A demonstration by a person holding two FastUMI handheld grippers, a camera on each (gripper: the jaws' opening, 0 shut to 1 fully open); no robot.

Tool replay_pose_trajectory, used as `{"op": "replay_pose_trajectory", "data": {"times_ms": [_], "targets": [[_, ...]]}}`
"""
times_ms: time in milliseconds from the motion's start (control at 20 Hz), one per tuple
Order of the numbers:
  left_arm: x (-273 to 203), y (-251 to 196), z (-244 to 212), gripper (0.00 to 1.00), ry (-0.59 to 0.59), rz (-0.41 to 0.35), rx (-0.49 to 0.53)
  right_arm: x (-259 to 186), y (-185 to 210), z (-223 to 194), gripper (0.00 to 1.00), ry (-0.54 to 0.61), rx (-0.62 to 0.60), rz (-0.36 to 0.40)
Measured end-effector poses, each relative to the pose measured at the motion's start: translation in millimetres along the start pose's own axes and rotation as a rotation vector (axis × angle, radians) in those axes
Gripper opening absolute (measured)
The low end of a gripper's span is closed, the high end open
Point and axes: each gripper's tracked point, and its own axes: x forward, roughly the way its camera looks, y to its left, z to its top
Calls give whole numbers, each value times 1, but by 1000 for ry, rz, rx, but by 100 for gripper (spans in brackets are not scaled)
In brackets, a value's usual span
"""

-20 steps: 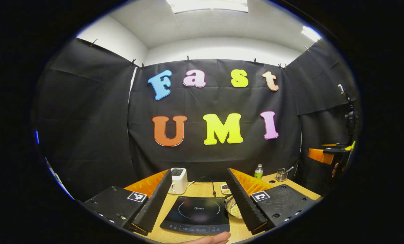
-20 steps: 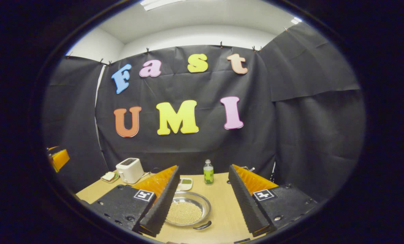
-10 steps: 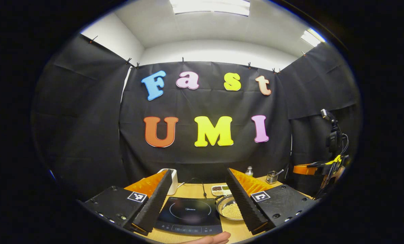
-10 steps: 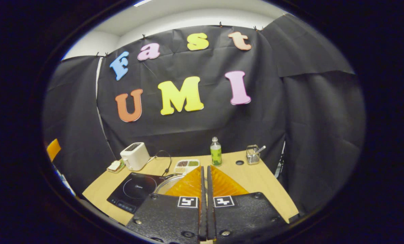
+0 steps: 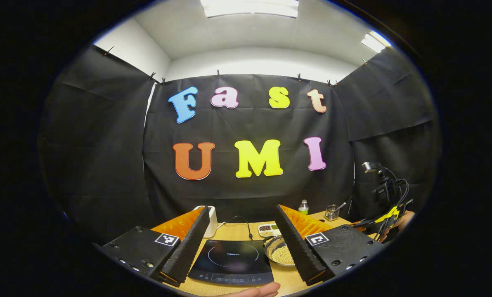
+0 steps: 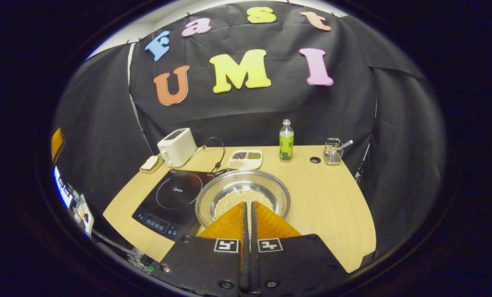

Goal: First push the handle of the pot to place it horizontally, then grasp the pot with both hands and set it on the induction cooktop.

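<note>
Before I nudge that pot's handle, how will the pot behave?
The pot looks like thin polished metal on a smooth table, so it probably slides and turns easily. The loose beads inside would likely shift, adding some weight.

At the lower centre of the right gripper view, the closed right tongs (image 6: 248,206) cover the near rim of the pot (image 6: 242,198), hiding its handle. In the left gripper view, the left tongs (image 5: 242,214) screen half the pot (image 5: 280,252); a hand (image 5: 256,291) is cut off at the bottom edge.
</note>
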Motion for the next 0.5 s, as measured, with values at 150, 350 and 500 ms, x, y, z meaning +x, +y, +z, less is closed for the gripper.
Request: {"op": "replay_pose_trajectory", "data": {"times_ms": [150, 350, 500], "targets": [[1, 3, -2, 95, 2, 10, 5, 16, 12, -29, 4, 62, -45, 10], [1, 11, -7, 96, 15, 21, 0, 31, 13, -55, 4, 127, -87, -4], [-2, 17, -3, 96, 7, 35, -10, 40, 19, -77, 4, 179, -95, 3]]}}
